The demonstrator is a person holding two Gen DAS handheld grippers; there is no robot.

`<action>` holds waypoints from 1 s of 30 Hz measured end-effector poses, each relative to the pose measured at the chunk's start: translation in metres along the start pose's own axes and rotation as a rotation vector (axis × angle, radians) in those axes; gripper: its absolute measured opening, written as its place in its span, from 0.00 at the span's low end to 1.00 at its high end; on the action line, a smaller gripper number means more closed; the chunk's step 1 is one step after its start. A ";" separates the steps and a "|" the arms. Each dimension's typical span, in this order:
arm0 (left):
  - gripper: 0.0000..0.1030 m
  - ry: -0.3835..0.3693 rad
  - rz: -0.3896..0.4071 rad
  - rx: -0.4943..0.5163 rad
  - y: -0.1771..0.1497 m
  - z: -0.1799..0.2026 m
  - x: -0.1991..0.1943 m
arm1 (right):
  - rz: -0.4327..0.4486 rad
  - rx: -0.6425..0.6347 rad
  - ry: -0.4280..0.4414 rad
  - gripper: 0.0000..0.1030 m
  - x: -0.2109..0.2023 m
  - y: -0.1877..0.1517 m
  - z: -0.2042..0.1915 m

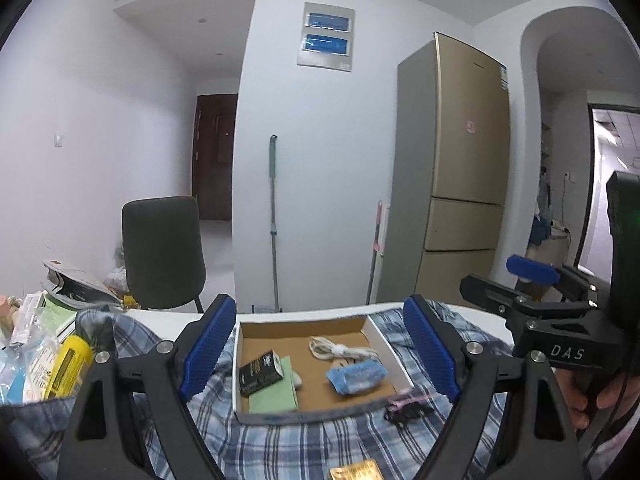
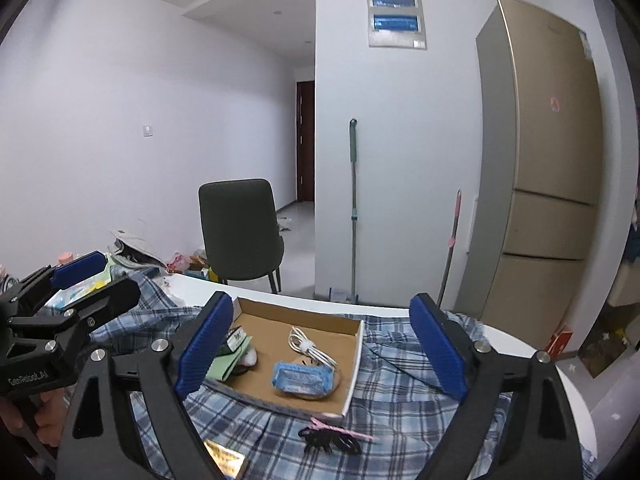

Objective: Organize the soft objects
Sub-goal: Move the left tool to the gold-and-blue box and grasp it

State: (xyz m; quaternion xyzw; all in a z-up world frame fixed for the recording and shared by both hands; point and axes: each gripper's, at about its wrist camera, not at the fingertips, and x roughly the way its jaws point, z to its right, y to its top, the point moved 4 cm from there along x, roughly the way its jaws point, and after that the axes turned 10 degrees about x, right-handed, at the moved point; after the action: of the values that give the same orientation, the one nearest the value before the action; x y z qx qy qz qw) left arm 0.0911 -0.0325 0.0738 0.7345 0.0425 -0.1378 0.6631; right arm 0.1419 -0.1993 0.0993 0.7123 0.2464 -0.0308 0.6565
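A: White-walled kitchen, gold fridge point(image 1: 460, 176) at right of frame. Grippers?

B: Left gripper point(image 1: 318, 350) and right gripper point(image 2: 322, 346): both wide apart, holding nothing. Blue plaid cloth point(image 1: 304, 444) spreads across lower frame, under the shallow cardboard tray point(image 1: 240, 360), which sits centre.

A: Doing it well?

B: Probably lift the tray clear first, then pinch cloth edges with both; black hair clip point(image 2: 328, 440) could snag.

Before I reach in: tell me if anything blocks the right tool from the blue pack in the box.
Nothing visible does. The right tool is open and empty, with the blue pack straight ahead in the cardboard box; only the box's low near wall lies between.
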 end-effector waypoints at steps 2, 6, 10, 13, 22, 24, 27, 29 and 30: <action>0.92 -0.004 -0.006 0.007 -0.007 0.007 -0.009 | 0.029 0.003 -0.019 1.00 -0.009 -0.007 0.001; 1.00 0.010 -0.008 -0.010 -0.025 0.016 -0.022 | 0.060 0.018 -0.058 1.00 -0.019 -0.020 0.013; 1.00 0.015 -0.044 -0.032 -0.044 0.019 -0.022 | 0.046 0.041 -0.102 1.00 -0.021 -0.033 0.028; 1.00 0.013 -0.083 -0.023 -0.055 0.022 -0.018 | 0.036 0.034 -0.130 1.00 -0.022 -0.043 0.036; 0.95 -0.068 -0.381 -0.036 -0.103 0.042 0.007 | -0.125 0.065 -0.116 1.00 -0.014 -0.075 0.047; 0.93 -0.091 -0.438 -0.048 -0.113 0.047 0.014 | -0.173 0.073 -0.107 1.00 -0.011 -0.084 0.047; 0.91 -0.123 -0.513 -0.070 -0.126 0.055 0.023 | -0.214 0.081 -0.109 1.00 -0.007 -0.095 0.047; 0.86 -0.135 -0.556 -0.078 -0.133 0.060 0.028 | -0.228 0.083 -0.111 1.00 -0.003 -0.100 0.050; 0.85 -0.140 -0.577 -0.079 -0.136 0.062 0.031 | -0.235 0.086 -0.112 1.00 -0.001 -0.103 0.051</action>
State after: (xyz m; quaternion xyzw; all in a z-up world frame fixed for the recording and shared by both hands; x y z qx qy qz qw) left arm 0.0781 -0.0818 -0.0701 0.6544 0.2090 -0.3694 0.6258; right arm 0.1146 -0.2463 -0.0016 0.7031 0.2896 -0.1575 0.6301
